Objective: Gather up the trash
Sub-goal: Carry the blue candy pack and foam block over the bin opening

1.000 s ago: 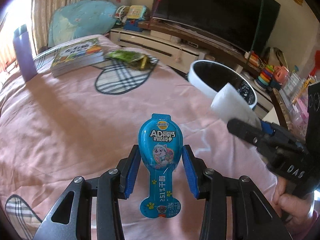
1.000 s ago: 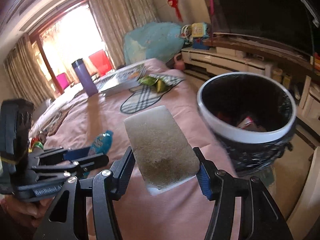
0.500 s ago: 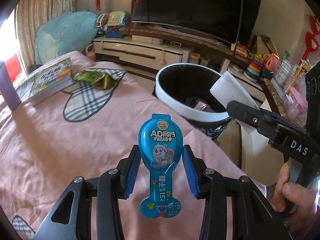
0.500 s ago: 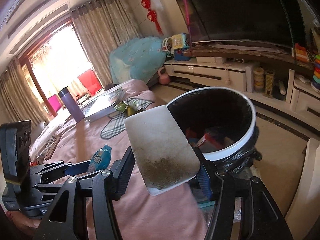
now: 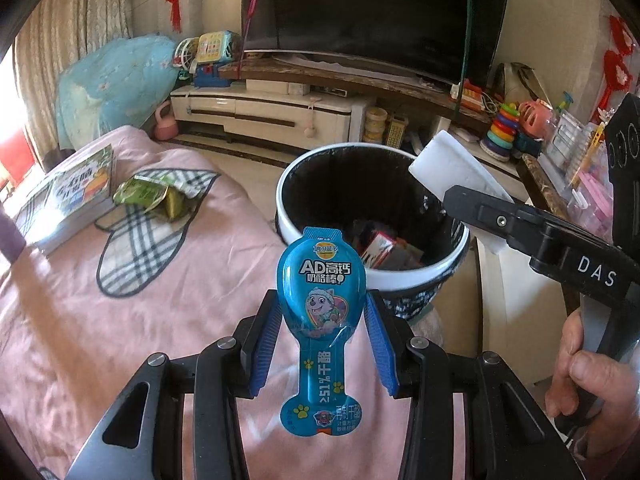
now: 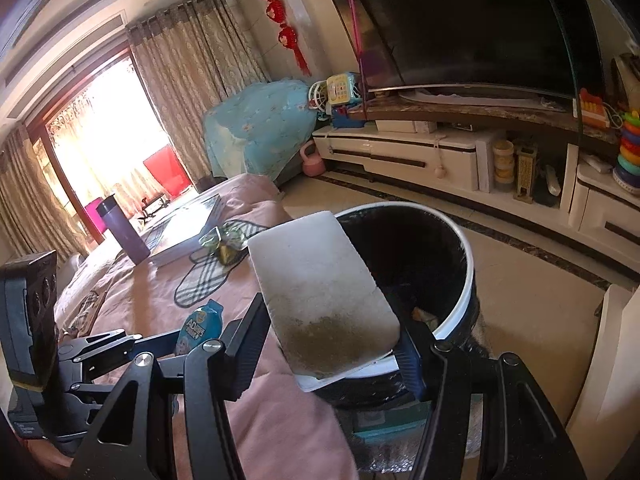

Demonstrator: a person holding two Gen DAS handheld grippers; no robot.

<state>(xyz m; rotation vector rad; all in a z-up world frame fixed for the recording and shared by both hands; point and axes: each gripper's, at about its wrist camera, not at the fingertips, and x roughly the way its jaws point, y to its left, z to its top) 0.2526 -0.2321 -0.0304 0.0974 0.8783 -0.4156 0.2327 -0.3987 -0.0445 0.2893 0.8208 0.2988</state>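
Note:
My left gripper (image 5: 322,312) is shut on a blue snack wrapper (image 5: 322,280) with a cartoon pup on it, held upright over the edge of the pink bed (image 5: 120,340). Just beyond it stands a black trash bin with a white rim (image 5: 420,276), and some rubbish lies inside. My right gripper (image 6: 330,332) is shut on a white foam block (image 6: 316,276) with a brown stain, held at the bin's near rim (image 6: 466,280). That block (image 5: 448,164) hangs over the bin's right side in the left wrist view. A green wrapper (image 5: 148,196) lies on the bed.
A stack of books (image 5: 68,196) and a purple flask (image 6: 122,232) rest farther back on the bed. A white TV cabinet (image 5: 272,116) with a large screen runs behind the bin, with toys (image 5: 504,128) at the right. A person's hand (image 5: 580,372) grips the right handle.
Both grippers have swung off the bed toward the bin with their loads still held. The bin has come from the upper right to the middle of both views and looks closer.

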